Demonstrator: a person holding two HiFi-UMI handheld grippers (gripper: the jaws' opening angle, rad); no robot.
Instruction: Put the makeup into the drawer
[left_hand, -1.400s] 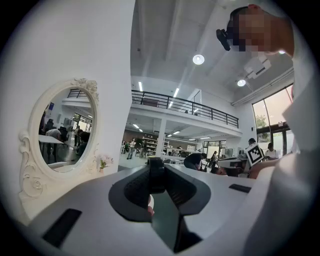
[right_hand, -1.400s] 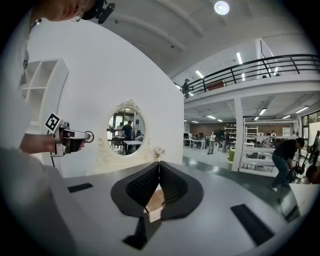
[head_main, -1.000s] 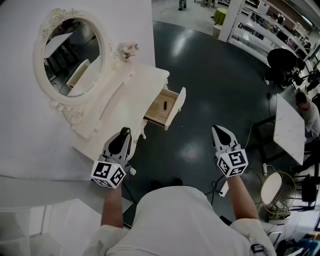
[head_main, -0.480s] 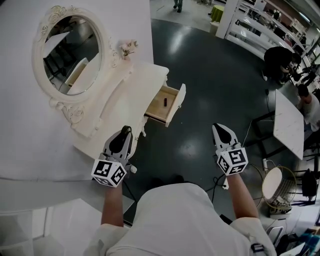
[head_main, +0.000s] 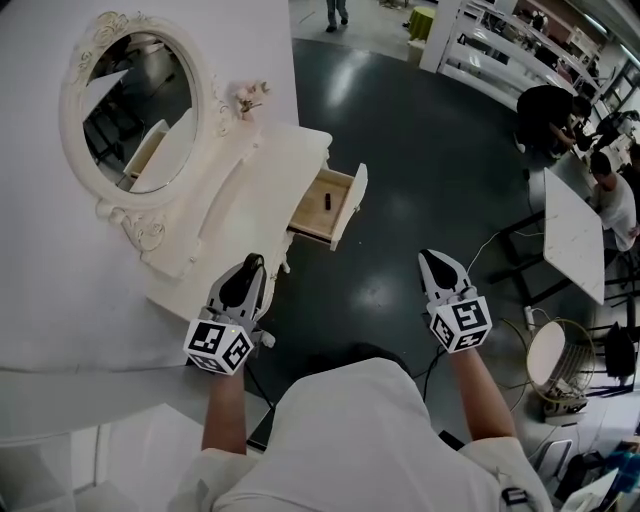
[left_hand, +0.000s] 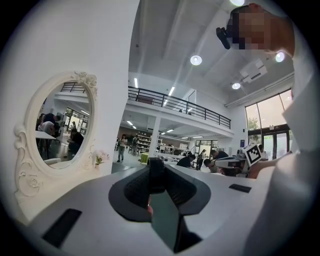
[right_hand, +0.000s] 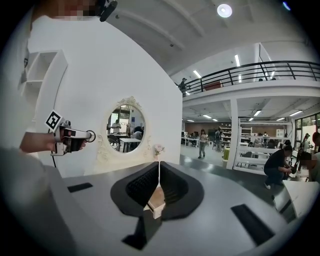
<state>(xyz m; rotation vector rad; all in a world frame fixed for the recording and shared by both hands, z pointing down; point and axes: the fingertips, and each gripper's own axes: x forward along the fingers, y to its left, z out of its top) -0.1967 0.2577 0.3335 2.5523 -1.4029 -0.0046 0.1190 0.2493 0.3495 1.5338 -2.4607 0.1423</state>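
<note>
The white dressing table (head_main: 262, 175) stands at the left, its wooden drawer (head_main: 312, 215) pulled open towards the dark floor. A small dark makeup stick (head_main: 327, 200) lies inside the drawer. My left gripper (head_main: 252, 263) hovers at the table's near end, short of the drawer. In the left gripper view its jaws (left_hand: 156, 172) are shut on a dark makeup item (left_hand: 156, 169). My right gripper (head_main: 436, 258) hangs over the floor to the right of the drawer. Its pads (right_hand: 159, 172) meet with nothing between them, and the drawer (right_hand: 156, 199) shows beyond them.
An oval framed mirror (head_main: 135, 105) and a small flower pot (head_main: 248, 97) stand on the dressing table by the wall. A white table (head_main: 575, 240), a round wire stand (head_main: 555, 375) and floor cables (head_main: 485, 262) are at the right. People sit at desks (head_main: 550, 110) far right.
My right gripper has drifted slightly left, towards the drawer side. The left gripper holds its place with the same grip. The drawer stays open.
</note>
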